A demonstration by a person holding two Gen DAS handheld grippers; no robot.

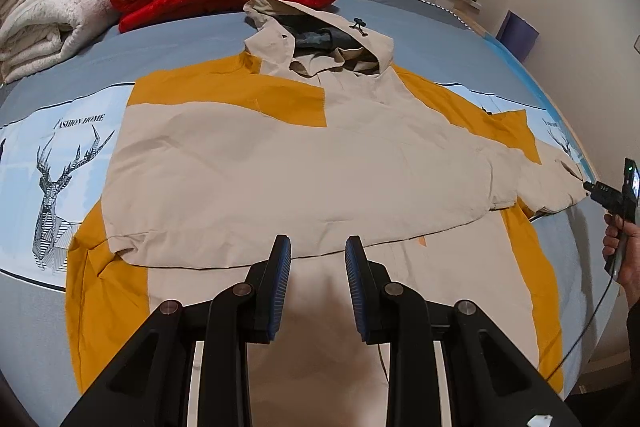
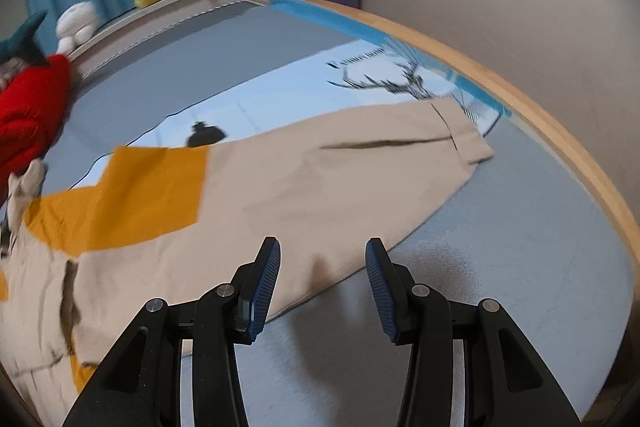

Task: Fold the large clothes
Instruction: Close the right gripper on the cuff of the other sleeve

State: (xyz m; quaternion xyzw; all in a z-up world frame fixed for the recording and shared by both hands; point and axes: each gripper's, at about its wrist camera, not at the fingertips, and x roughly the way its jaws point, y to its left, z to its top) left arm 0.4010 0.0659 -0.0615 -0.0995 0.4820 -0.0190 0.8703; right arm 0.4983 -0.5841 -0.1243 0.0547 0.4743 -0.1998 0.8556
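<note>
The left gripper (image 1: pixel 316 255) points forward with its two blue-padded fingers (image 1: pixel 280 279) spread apart and nothing between them. The right gripper (image 2: pixel 323 259) is likewise parted, its fingers (image 2: pixel 264 287) set wider and gripping nothing. In the left wrist view, the person's right hand (image 1: pixel 624 247) wraps the handle of the right gripper at the frame's right edge.
</note>
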